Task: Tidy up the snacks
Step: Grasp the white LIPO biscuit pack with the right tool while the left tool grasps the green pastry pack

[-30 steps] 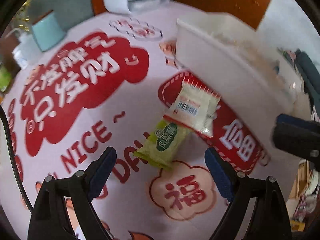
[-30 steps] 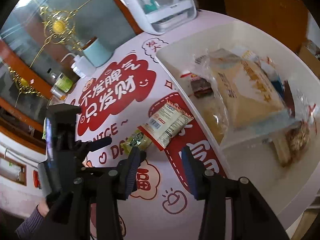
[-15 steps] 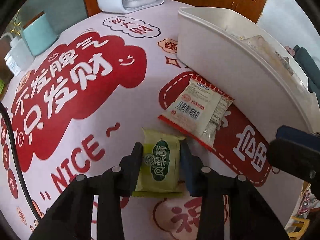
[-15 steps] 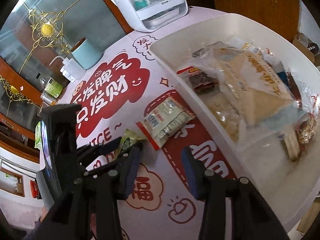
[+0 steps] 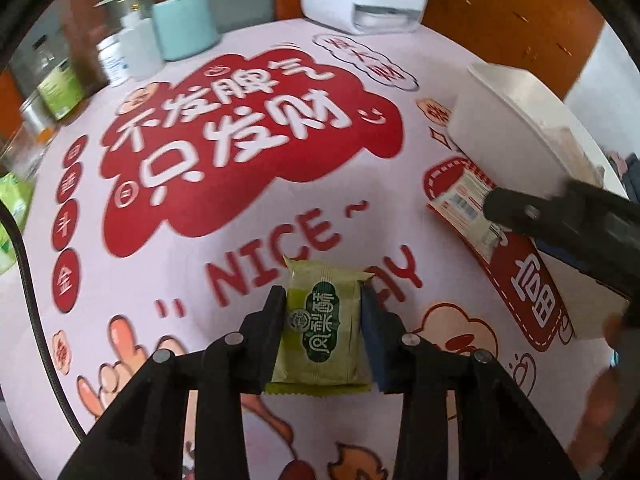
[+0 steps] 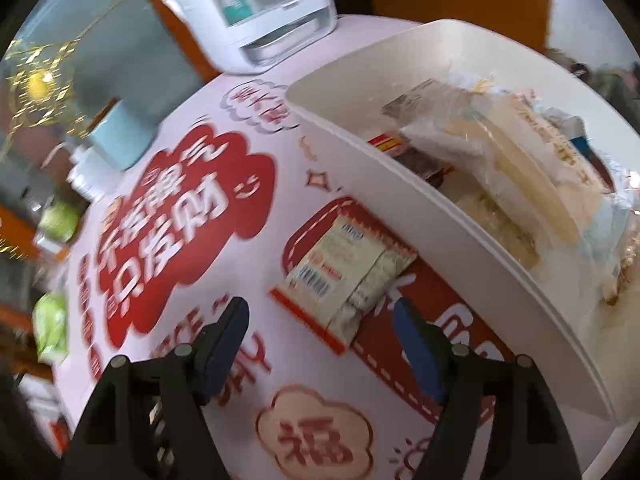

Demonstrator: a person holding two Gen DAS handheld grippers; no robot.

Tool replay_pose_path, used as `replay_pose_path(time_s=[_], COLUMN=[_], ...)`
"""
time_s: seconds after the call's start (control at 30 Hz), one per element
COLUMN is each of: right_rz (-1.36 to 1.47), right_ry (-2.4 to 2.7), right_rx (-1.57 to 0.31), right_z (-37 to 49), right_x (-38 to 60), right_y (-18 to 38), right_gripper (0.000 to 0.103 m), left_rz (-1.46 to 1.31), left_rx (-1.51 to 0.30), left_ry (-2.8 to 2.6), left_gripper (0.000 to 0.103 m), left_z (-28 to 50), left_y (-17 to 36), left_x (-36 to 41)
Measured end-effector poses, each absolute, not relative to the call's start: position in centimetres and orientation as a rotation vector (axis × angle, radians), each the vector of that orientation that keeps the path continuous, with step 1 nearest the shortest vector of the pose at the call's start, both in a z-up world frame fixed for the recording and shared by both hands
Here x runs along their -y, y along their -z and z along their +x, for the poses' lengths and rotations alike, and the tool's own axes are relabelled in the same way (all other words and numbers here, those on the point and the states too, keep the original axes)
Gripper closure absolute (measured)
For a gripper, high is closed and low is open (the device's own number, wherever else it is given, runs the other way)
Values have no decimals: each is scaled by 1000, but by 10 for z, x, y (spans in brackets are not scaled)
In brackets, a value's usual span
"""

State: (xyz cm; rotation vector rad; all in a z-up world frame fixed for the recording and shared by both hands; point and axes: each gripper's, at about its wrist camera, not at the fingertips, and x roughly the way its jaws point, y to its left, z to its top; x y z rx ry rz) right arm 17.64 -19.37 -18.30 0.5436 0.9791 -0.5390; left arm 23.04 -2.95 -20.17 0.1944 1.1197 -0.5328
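Left gripper [image 5: 324, 312] has lifted green packet [image 5: 320, 328]; right gripper [image 6: 320, 320] open.

Colours on my table
Green snack packet [image 5: 325, 322], dark oval label; white pouch [image 6: 347, 276], red edge, barcode; pink tablecloth [image 5: 280, 208], red clouds; white bin [image 6: 400, 184].

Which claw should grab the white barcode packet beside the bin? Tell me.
Right. The right claw is open, pointed at the white barcode packet by the white bin. The left claw is shut on the green packet.
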Motion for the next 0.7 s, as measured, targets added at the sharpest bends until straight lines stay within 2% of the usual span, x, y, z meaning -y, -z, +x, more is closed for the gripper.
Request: replay_pose_path(time_s=[0.2,0.7], right_rz=[479,527], right_ry=[775,927], right_rx=[-914,-1022], right_z=[195,220], right_x=[193,197], right_y=[193,229], right_gripper=[19,18], left_rz=[147,88], left_rx=[-1120,-1132], left_ry=[511,454], left_gripper=[67,67], left_z=[234,236], left_y=[197,202], left_x=[6,-31])
